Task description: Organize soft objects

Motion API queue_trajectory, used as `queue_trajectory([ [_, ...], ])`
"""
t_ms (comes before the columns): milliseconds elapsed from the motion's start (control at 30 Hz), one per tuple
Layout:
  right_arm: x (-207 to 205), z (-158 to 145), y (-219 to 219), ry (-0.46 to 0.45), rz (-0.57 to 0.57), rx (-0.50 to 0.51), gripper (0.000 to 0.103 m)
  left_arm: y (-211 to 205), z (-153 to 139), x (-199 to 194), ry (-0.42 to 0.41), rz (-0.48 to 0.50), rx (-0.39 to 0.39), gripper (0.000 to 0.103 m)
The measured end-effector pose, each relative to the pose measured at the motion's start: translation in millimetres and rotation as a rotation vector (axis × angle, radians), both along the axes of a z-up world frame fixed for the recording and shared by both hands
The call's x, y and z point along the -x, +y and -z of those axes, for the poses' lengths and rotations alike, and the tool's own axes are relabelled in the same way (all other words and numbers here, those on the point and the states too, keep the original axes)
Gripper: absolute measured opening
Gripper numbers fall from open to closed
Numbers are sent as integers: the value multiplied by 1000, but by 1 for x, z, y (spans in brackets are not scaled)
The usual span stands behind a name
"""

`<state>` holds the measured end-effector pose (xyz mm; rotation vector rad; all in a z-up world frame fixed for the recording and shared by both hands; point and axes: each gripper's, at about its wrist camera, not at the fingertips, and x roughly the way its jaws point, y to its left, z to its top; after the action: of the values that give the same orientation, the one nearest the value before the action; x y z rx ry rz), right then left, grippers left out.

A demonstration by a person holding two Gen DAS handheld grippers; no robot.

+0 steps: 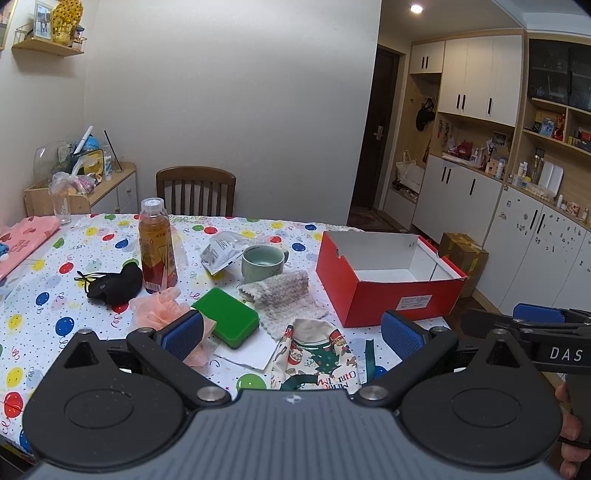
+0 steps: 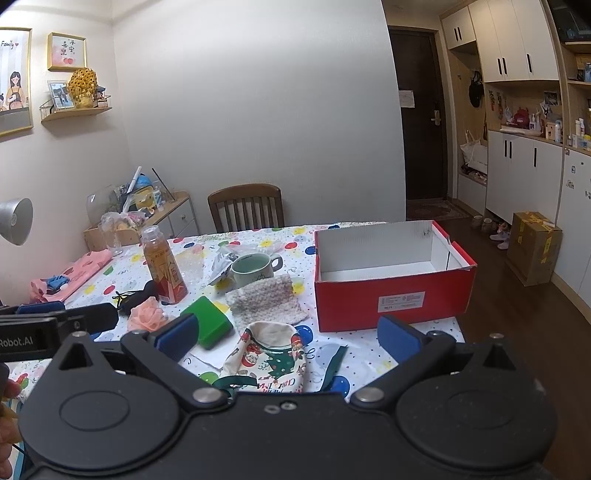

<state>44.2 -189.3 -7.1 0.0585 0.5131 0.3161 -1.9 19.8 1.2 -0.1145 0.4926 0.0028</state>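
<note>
With both tools, left (image 1: 291, 332) and right (image 2: 288, 336), wide open and empty, we risk knocking the bottle (image 1: 157, 245) at left while reaching the sponge (image 1: 226, 317).

Illumination: even, moderately bright indoor light. A recessed ceiling lamp (image 1: 416, 8) glares at 1 o'clock. Shadows are soft. Fisheye distortion bends edges; corners vignette dark. Focus stays sharp.

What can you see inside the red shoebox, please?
The red shoebox looks empty: white walls and bare white floor show. Its near wall hides the front strip of the floor.
</note>
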Motion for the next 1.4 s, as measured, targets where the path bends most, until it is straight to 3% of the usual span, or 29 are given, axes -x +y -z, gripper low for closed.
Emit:
queue_trajectory([
  [600,-6,-5,19,-43,-91,17,103,11,-1,-4,6,-24,-6,103],
  [800,-14,-2,34,-35,-120,33,103,17,5,-15,26,10,-22,103],
  [1133,-48,11,51,35,-88,46,103,52,22,-54,58,5,-10,103],
  [1400,-83,32,58,99,-78,115,103,91,53,-100,117,1,-44,103],
])
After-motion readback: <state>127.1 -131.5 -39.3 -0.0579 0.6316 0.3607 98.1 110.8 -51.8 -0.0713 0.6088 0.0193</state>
